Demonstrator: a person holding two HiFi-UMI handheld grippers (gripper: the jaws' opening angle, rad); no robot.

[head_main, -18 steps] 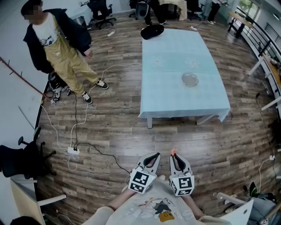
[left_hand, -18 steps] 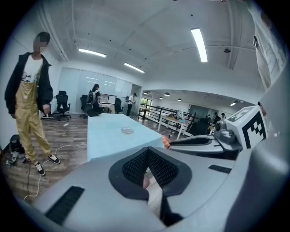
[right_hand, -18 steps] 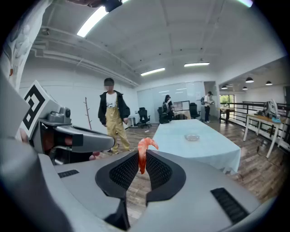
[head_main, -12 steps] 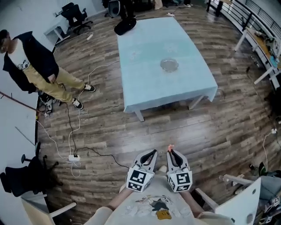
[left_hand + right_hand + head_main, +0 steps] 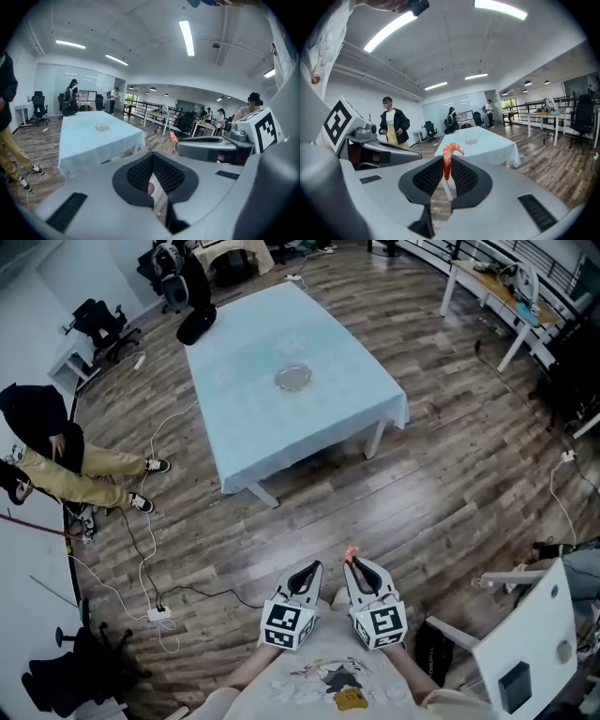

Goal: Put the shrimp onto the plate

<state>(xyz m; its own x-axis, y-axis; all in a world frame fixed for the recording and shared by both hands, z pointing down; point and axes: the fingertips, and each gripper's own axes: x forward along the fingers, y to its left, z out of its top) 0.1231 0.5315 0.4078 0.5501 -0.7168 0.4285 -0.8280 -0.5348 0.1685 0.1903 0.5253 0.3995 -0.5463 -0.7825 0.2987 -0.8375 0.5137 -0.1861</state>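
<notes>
Change noted: against the head views of a moment earlier, the table (image 5: 246, 432) now sits further toward 11 o'clock and at a skewed angle, and the bystander (image 5: 42, 442) is now at the 9 o'clock edge; both grippers hold the same low station at 6 o'clock, close to the holder; judged meaning: the holder is turning or walking, the carry is under way, and the plate is not yet within reach. The right gripper (image 5: 353, 563) pinches the shrimp (image 5: 351, 551) by its lower end, the curled orange body standing above the jaw tips; the left gripper (image 5: 313, 566) has its jaws pressed together on nothing. The plate (image 5: 293, 378) rests on the table, apparently empty, well apart from the shrimp and toward 11 o'clock from it. The head view gives the layout and the floor between grippers and table; the right gripper view alone confirms the grip, showing the shrimp upright between the pads with the plate beyond at 1 o'clock; the left gripper view alone shows only floor through its closed jaws.
</notes>
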